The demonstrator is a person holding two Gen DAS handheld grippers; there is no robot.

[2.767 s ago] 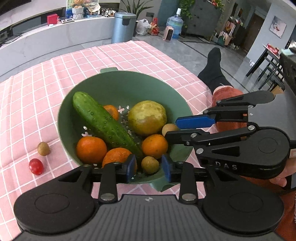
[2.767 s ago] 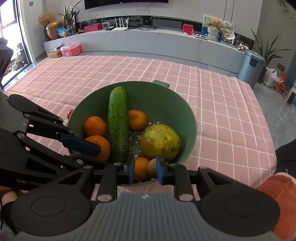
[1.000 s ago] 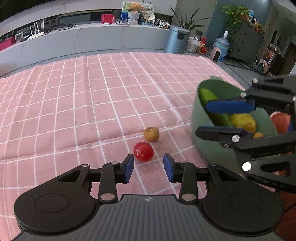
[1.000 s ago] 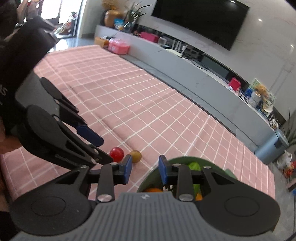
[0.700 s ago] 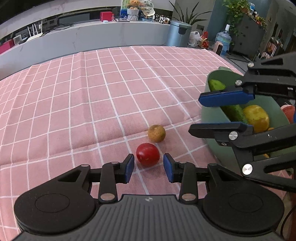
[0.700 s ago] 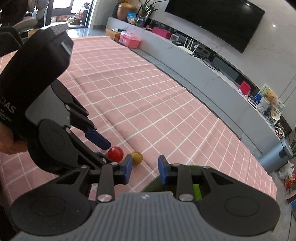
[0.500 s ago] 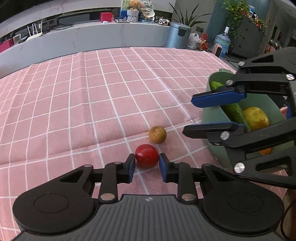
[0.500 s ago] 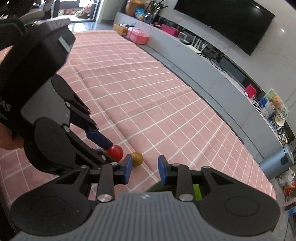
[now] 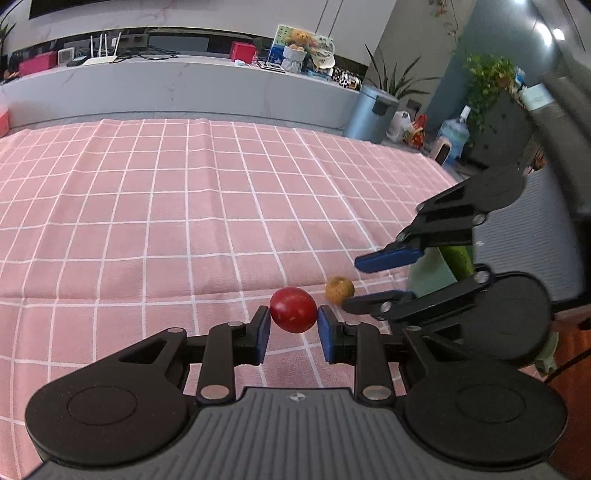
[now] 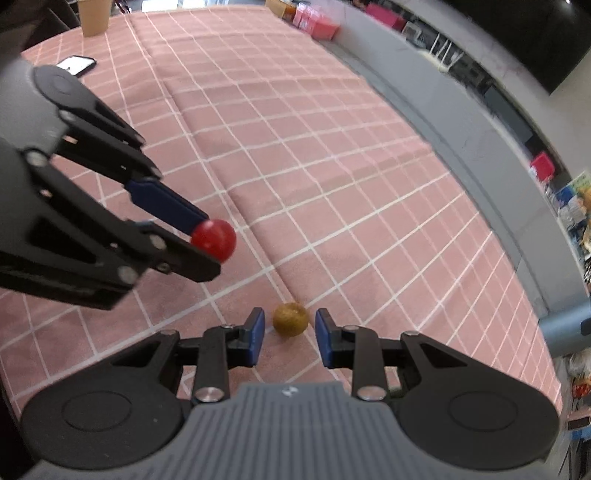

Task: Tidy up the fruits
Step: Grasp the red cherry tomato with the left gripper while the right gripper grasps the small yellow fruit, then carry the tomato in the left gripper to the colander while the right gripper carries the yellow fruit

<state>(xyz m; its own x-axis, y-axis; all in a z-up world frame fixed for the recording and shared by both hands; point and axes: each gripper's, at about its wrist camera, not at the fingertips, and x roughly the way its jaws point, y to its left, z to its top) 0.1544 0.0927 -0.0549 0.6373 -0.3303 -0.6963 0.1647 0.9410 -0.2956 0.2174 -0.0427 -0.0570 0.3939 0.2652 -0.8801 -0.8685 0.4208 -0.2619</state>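
Observation:
A small red fruit (image 9: 293, 309) sits between the blue pads of my left gripper (image 9: 293, 319), which is shut on it. In the right wrist view the red fruit (image 10: 214, 238) hangs at the tips of the left gripper (image 10: 211, 244), a little above the pink checked cloth (image 10: 332, 166). A small brown fruit (image 10: 290, 319) lies on the cloth just ahead of my right gripper (image 10: 290, 326); its pads stand narrowly apart on either side and touch nothing. From the left wrist the right gripper (image 9: 351, 284) hovers beside the brown fruit (image 9: 339, 290).
The green bowl (image 9: 428, 271) with a cucumber (image 9: 458, 258) stands at the right, mostly hidden behind the right gripper. A paper cup (image 10: 94, 14) and a phone (image 10: 75, 64) lie at the cloth's far left. Beyond the table stand a grey counter and a bin (image 9: 373, 114).
My left gripper has closed on the red fruit and raised it slightly. The right gripper has tipped down and come over the brown fruit, away from the bowl.

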